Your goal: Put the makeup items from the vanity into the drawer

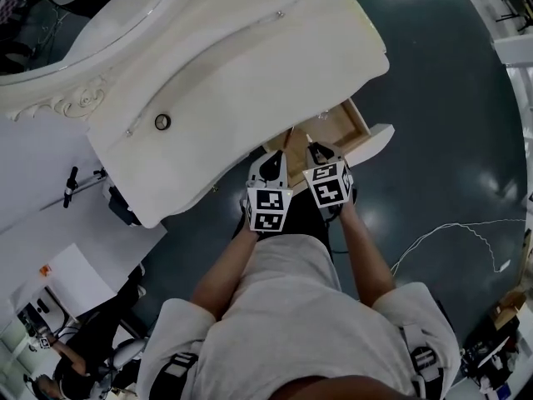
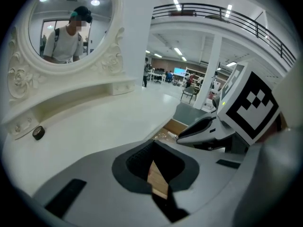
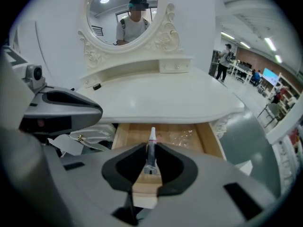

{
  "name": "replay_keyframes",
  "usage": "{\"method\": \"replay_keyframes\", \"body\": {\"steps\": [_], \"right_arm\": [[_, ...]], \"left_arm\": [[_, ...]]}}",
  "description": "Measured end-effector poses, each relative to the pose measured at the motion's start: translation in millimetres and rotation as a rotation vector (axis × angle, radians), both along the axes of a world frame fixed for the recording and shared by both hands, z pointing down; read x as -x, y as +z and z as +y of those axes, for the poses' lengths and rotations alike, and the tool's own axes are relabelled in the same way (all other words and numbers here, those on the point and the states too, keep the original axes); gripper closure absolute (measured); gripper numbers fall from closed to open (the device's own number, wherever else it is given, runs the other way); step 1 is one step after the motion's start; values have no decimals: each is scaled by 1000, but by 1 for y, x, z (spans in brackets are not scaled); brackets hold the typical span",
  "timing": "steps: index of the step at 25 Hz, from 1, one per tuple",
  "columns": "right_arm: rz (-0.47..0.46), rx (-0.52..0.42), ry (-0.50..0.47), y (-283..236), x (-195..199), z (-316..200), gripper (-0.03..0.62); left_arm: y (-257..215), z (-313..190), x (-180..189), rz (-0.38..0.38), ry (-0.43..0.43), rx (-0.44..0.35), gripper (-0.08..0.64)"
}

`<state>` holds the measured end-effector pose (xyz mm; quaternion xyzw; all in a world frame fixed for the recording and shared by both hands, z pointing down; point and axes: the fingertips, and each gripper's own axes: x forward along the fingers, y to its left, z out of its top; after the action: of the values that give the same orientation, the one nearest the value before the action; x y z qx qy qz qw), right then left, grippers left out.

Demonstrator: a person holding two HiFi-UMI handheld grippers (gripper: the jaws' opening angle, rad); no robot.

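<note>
The white vanity (image 1: 250, 65) has its wooden drawer (image 1: 358, 123) pulled out at the front. My right gripper (image 1: 327, 173) hovers over the drawer, shut on a slim grey tube with a white tip (image 3: 151, 148) that stands upright between its jaws (image 3: 150, 163). Under it lie the drawer's wooden floor (image 3: 137, 134) and a clear plastic wrap (image 3: 182, 137). My left gripper (image 1: 268, 192) is close beside it on the left, jaws shut and empty (image 2: 156, 167). A small round black item (image 1: 162, 122) (image 2: 38, 133) sits on the vanity top near the mirror base.
An oval mirror (image 3: 125, 13) with an ornate white frame rises behind the top. The dark floor (image 1: 433, 98) lies right of the drawer, with a white cable (image 1: 450, 232) across it. White sheets and black gear (image 1: 75, 186) lie left of the vanity.
</note>
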<state>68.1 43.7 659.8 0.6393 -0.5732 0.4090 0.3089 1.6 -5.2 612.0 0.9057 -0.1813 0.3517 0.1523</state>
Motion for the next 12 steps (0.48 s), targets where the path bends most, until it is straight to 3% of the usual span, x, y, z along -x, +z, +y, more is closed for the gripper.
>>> {"method": "replay_keyframes", "body": {"steps": [6, 12], "right_arm": [[-32, 52, -39, 33, 3, 5, 515], [-43, 100, -174, 58, 18, -3, 515]], "left_arm": [[37, 11, 6, -60, 8, 40, 554], [66, 21, 16, -81, -50, 112, 554]]}}
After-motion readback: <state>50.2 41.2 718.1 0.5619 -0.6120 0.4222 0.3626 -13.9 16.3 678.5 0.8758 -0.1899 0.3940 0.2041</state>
